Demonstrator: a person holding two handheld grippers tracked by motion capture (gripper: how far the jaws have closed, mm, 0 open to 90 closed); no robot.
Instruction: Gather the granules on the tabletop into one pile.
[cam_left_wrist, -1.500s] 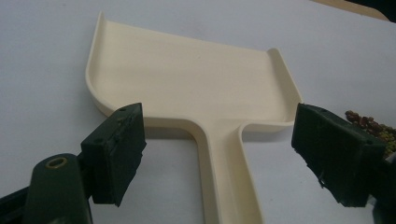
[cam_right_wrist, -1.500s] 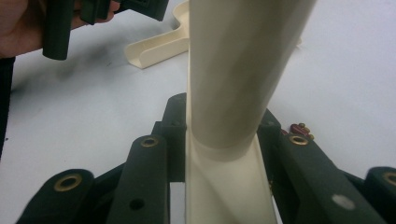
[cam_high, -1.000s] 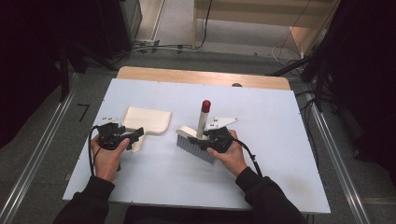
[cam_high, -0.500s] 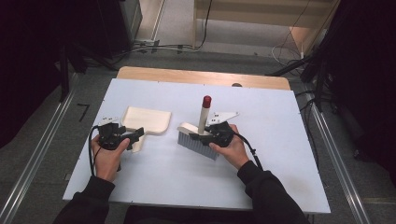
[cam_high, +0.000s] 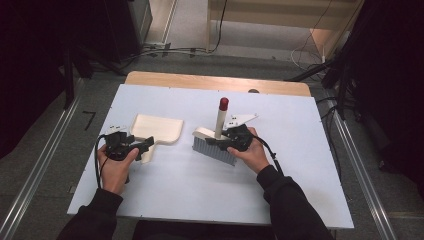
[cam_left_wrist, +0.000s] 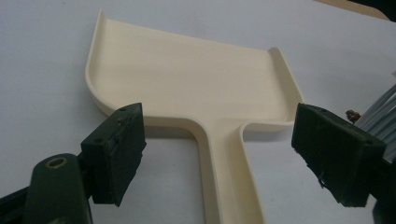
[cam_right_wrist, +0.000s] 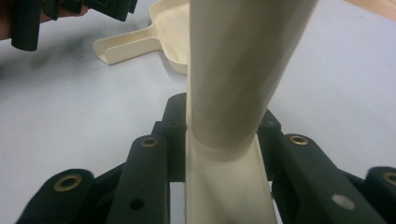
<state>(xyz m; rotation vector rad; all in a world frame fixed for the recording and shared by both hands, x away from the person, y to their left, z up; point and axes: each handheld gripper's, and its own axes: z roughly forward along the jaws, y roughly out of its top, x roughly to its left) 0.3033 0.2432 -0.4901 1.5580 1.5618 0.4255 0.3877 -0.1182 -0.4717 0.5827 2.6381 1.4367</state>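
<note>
Mid-table (cam_high: 300, 190), right gripper (cam_high: 231, 140) pinches the brush (cam_high: 216, 145) handle; left gripper (cam_high: 131, 148), spread, straddles the dustpan (cam_high: 156, 128) handle.

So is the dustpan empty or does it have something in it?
Empty: the dustpan shows a bare cream tray in the left gripper view.

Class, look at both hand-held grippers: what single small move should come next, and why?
Probably the left hand-held gripper should close on the dustpan handle: its jaws stand open on either side of it, not touching, while the right hand-held gripper already clamps the brush by its handle.
</note>
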